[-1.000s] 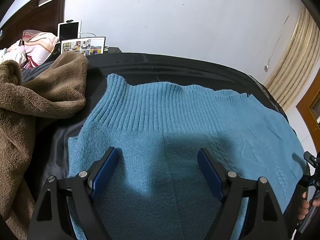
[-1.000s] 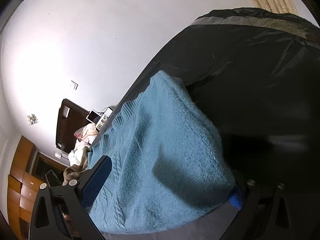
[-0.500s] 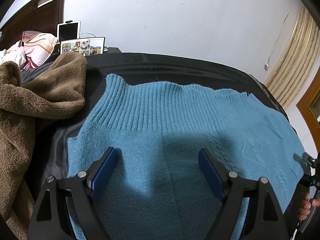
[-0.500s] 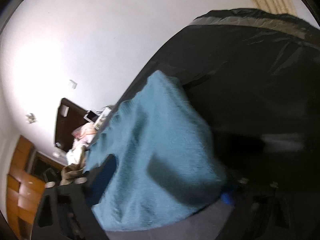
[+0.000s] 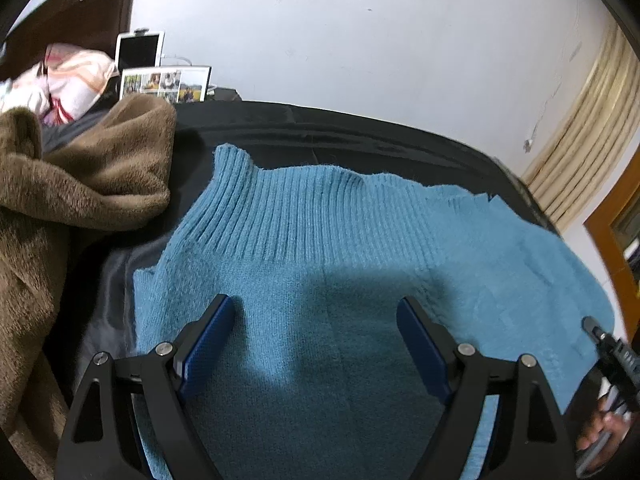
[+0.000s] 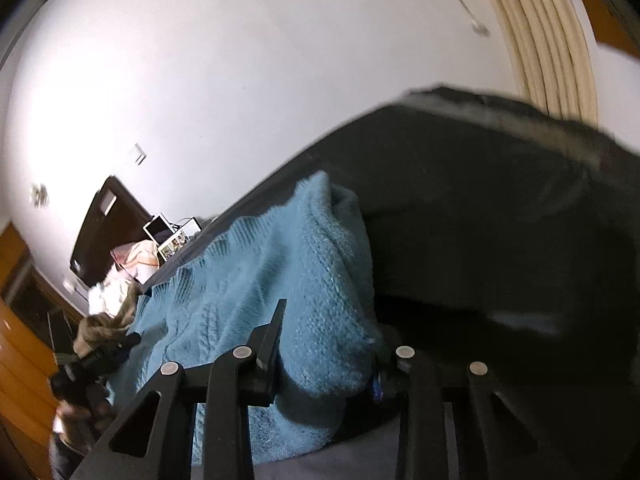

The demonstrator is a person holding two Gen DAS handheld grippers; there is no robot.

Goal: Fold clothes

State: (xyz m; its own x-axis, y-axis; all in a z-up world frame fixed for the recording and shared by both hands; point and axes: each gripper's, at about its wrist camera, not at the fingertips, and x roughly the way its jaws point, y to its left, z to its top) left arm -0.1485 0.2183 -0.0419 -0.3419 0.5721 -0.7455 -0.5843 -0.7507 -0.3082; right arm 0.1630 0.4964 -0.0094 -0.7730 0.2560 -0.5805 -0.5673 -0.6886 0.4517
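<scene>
White wall stands behind a bed with a black cover (image 5: pixel 360 136). On the cover lies a blue sweater (image 5: pixel 320 248), spread out flat, with its ribbed band at the far side toward 12 o'clock. A brown blanket (image 5: pixel 80 184) is heaped at 9 o'clock, just beside the sweater's edge.

Left gripper (image 5: pixel 316 344) hangs over the near part of the sweater with its two fingers wide apart and nothing between them.

Right gripper (image 6: pixel 328 360) is at the sweater's side edge, at about 3 o'clock. Its fingers are close in, with a thick bunch of the blue knit between them. The picture is blurry, so I think it is pinching the sweater but cannot be sure how tight.

What could go wrong: the knit is thick and fluffy, so it could slip out if the pinch is weak. Only one side is held, so a pull could drag the whole sweater crooked. It could also slide into the brown blanket and bunch up.
</scene>
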